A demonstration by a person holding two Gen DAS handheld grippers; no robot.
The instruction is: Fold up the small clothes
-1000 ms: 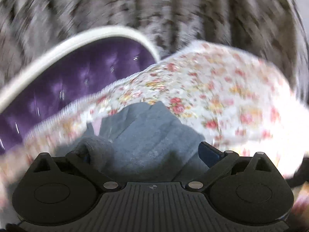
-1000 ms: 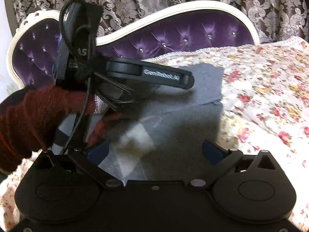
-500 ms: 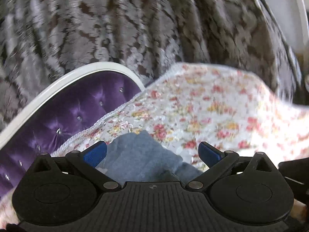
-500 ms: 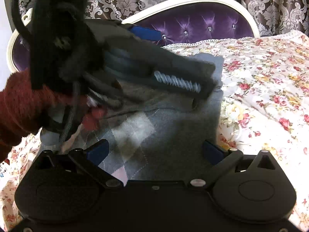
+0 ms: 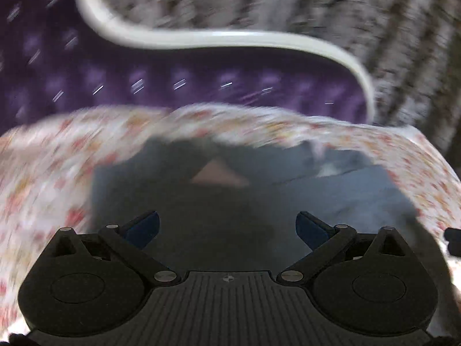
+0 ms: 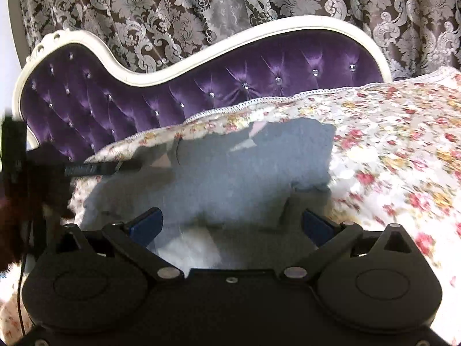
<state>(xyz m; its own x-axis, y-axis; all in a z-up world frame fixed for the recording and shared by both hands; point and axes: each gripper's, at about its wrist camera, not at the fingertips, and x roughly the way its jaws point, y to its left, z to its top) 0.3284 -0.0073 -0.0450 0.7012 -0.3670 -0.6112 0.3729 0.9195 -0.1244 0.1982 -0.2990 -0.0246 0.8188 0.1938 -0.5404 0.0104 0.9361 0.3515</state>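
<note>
A grey knit garment [image 6: 230, 178] with a pale diamond pattern lies folded on the floral bedspread [image 6: 389, 150]. My right gripper [image 6: 232, 226] is open just above its near edge, nothing between the blue pads. In the left wrist view, which is motion-blurred, the same grey garment [image 5: 236, 201] fills the middle and my left gripper [image 5: 227, 229] is open over it, empty. The left gripper's body shows as a dark bar [image 6: 95, 168] at the left edge of the right wrist view, held by a hand in a dark red sleeve [image 6: 8, 230].
A purple tufted headboard [image 6: 201, 86] with a white frame stands behind the bedspread. Patterned grey curtains [image 6: 230, 3] hang behind it. The floral bedspread stretches to the right of the garment.
The left gripper let go of the garment's fold, opened and swung away to the left side. The garment now lies flat and folded. The right gripper stayed open.
</note>
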